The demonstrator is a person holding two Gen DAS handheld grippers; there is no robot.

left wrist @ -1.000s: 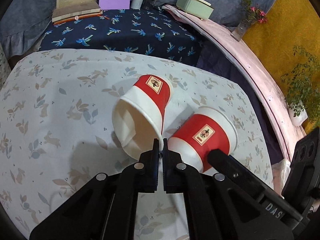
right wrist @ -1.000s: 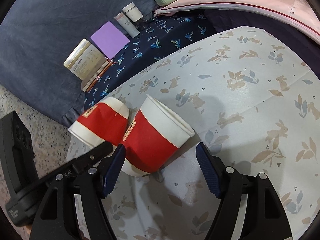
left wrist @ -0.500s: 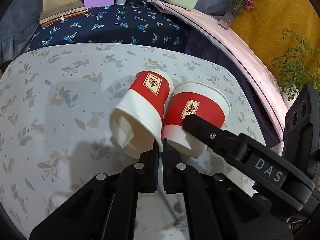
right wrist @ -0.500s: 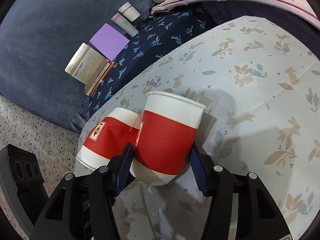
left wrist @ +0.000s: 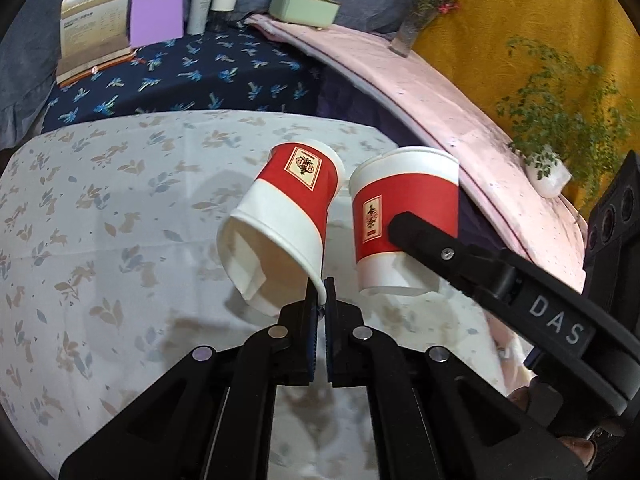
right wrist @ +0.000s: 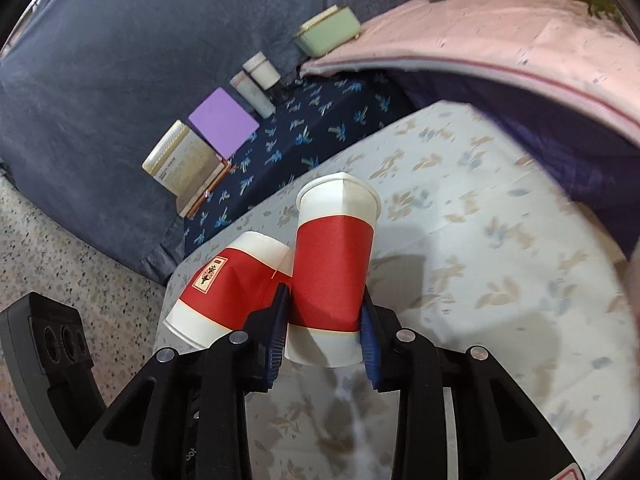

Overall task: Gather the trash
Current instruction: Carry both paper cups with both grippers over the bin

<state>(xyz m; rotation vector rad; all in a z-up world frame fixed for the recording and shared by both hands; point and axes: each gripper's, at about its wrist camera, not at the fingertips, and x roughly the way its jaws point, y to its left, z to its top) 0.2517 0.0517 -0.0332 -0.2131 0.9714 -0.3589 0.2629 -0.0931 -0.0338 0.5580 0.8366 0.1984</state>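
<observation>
Two red and white paper cups hang above a table with a pale leaf-print cloth (left wrist: 100, 208). My left gripper (left wrist: 320, 304) is shut on the rim of the first cup (left wrist: 288, 216), which tilts with its open mouth toward the camera and a folded paper inside. My right gripper (right wrist: 324, 328) is shut on the body of the second cup (right wrist: 332, 264), held with its rim pointing away. In the left wrist view the second cup (left wrist: 404, 216) is just right of the first, with the right gripper's finger across it. In the right wrist view the first cup (right wrist: 228, 284) is at the left.
A dark blue printed cloth (left wrist: 192, 76) lies behind the table with a book (left wrist: 92, 40), a purple card (left wrist: 158, 12), two white bottles (left wrist: 216, 0) and a green box (left wrist: 304, 6). A pink surface (left wrist: 460, 112) with potted plants (left wrist: 548, 120) curves along the right. Speckled floor (right wrist: 80, 272) shows at the left.
Both cups have been lifted off the cloth. The right gripper closed around the second cup and raised it upright beside the first cup held by the left gripper.
</observation>
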